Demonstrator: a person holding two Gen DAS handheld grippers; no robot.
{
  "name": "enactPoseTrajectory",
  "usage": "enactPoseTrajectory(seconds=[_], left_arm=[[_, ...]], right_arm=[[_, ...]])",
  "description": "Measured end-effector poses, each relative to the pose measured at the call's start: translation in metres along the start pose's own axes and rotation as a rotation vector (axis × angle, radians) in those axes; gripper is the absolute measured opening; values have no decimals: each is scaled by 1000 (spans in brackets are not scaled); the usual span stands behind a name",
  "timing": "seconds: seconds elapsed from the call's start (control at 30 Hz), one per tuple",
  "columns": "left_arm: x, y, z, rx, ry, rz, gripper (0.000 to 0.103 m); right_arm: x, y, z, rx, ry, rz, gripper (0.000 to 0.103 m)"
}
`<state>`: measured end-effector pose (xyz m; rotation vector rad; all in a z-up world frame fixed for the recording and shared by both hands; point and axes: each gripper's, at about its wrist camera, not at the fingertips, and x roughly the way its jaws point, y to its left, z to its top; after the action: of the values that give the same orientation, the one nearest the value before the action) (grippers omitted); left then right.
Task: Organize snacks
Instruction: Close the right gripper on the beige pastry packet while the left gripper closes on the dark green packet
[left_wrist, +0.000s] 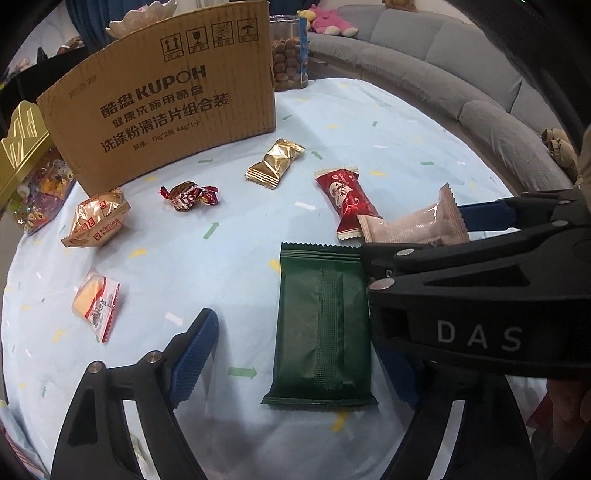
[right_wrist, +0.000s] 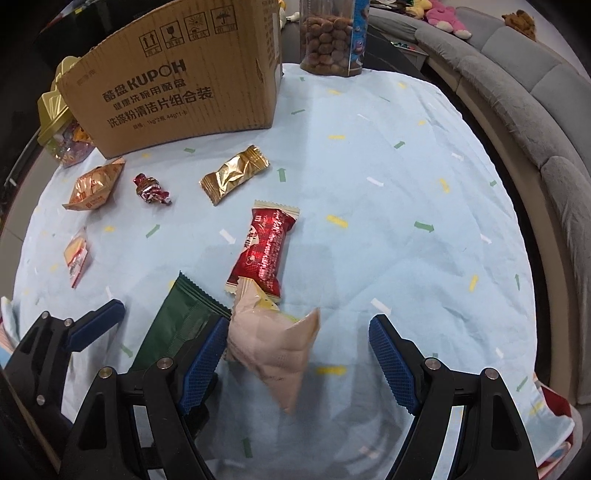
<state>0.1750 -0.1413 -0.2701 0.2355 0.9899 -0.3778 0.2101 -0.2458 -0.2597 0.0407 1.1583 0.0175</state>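
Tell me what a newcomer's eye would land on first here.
First, the big brown cardboard box with black print, standing at the far side of the pale blue patterned tablecloth. Next, wrapped snacks scattered before it. Nearest, a dark green flat packet lies between the left gripper fingers, and a pale pink packet lies between the right gripper fingers.

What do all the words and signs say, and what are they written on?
"KUPOH", with large Chinese lines and four handling signs above: cardboard box.
Faint date stamp and small bottom line on the box: too small to read.
"DAS": right tool.
"FORTUNE", then a blurred word: orange-gold snack packet.
Red packet, small red-and-white packet: print too blurred.
Green packet, gold packet, pink packet: no words visible.
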Motion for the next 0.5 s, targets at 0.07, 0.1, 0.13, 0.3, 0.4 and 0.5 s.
enactPoseTrajectory(seconds=[0.07,0.1,0.13,0.3,0.4,0.5], left_arm=[[0,0,0,0,-4,-10,76],[0,0,1,2,-5,-16,72],[-1,-1,1,6,-8,-19,67],[-4,-4,0,21,-19,-28,48],[-5,-4,0,20,-19,-27,44],[-6,-3,-1,16,-18,-23,43]], right_arm=[[1,-3,-1,11,0,4,78],[0,-4,-1,16,-1,5,77],[0,-5,0,21,-2,8,70],[2,-7,-1,29,7,17,44],[1,-10,-2,38,6,26,38],[0,-12,-2,46,0,29,34]])
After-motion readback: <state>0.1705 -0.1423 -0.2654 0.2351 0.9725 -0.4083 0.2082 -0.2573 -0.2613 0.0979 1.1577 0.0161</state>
